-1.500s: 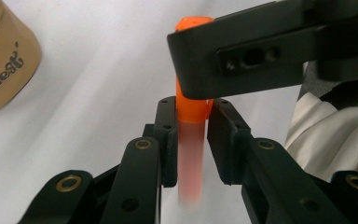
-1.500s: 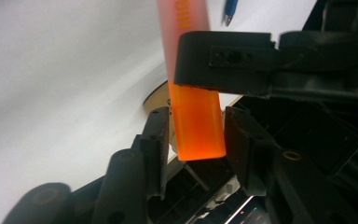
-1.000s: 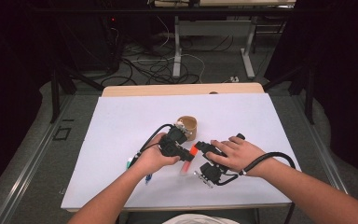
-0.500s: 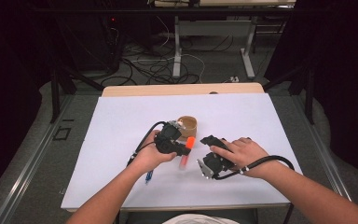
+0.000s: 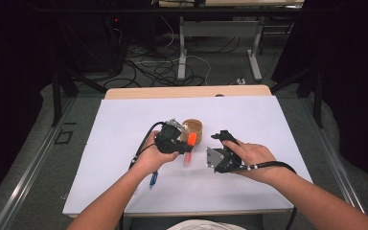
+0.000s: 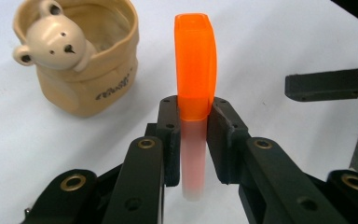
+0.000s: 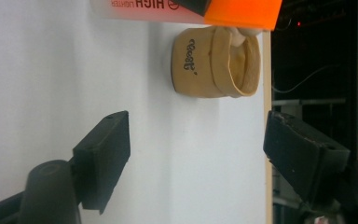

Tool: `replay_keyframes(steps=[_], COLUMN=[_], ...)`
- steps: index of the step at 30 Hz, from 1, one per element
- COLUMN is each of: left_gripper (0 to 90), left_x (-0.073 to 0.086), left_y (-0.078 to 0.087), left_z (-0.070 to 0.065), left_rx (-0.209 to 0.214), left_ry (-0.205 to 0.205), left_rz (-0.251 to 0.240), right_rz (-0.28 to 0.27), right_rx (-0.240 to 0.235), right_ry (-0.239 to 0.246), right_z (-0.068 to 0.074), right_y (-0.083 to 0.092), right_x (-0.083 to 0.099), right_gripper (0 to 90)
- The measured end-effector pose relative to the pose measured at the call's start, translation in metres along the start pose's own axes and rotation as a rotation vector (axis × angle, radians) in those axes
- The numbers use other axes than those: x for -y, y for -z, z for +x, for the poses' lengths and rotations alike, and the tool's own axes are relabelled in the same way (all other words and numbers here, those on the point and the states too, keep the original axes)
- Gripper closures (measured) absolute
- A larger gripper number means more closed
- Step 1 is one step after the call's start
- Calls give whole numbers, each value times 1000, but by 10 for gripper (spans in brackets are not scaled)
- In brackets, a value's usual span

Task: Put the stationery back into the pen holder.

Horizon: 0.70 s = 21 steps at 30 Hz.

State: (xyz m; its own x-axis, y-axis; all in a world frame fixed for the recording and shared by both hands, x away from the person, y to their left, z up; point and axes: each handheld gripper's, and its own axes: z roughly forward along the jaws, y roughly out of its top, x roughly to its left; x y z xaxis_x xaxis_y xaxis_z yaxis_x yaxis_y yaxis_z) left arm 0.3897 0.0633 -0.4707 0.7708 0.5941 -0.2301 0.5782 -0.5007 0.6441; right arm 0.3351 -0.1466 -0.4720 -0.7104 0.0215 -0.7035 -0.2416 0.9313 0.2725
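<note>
My left gripper [image 6: 195,116] is shut on a highlighter [image 6: 195,70] with an orange cap, gripping it just below the cap, cap end pointing away from me. In the high view the highlighter [image 5: 189,143] hangs beside a tan bear-faced cup [image 5: 194,128]. The cup [image 6: 81,65] stands upright to the left of the highlighter. My right gripper [image 7: 196,144] is open; its jaws have just been opening and nothing lies between them. It sits to the right of the highlighter [image 7: 191,9], apart from it.
A white sheet [image 5: 249,115] covers the wooden table. A blue pen [image 5: 153,178] lies by the left forearm. The table's far edge lies beyond the cup [image 7: 216,63]. Cables and desk legs fill the dark floor behind.
The right gripper's jaws have spread wide and drawn off the highlighter to the right. The left gripper keeps its hold on the highlighter near the cup.
</note>
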Motion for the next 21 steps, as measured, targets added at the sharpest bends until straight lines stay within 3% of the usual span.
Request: replay_keyframes(steps=[2,3,5,6,7,11,12,15,17,21], left_gripper=[761,761,761,761,761,762,761,761,762,761], left_x=[-1,-1,-1,-1,-2,-5,-7,-9,-12,-19], left_y=[1,2,1,1,2,6,9,12,15,20], left_z=[2,3,4,4,5,7,8,9,10,12], left_rx=[-9,-12,-22,-25,-27,-42,-49,-59,-72,-94], left_ry=[1,-3,11,17,23,30,38,50,53,59], left_rz=[-9,-6,-41,-55,-68,-118,-147,-181,-208,-268], right_rz=[4,4,-4,25,13,10,13,11,-2,-22], right_rx=[-11,-11,-18,-41,-31,-60,-80,-86,-98,-114], right_ry=[-81,-81,-122,-159,-206,-263,-323,-363,-452,-553], right_z=[-3,-3,-5,-8,-6,-10,-10,-12,-14,-18], right_y=[-1,-1,-3,-3,-4,-7,-7,-8,-10,-12], right_x=[3,3,5,7,9,14,16,19,24,32], right_gripper=[199,199,181,167,162,151,146,138,78,75])
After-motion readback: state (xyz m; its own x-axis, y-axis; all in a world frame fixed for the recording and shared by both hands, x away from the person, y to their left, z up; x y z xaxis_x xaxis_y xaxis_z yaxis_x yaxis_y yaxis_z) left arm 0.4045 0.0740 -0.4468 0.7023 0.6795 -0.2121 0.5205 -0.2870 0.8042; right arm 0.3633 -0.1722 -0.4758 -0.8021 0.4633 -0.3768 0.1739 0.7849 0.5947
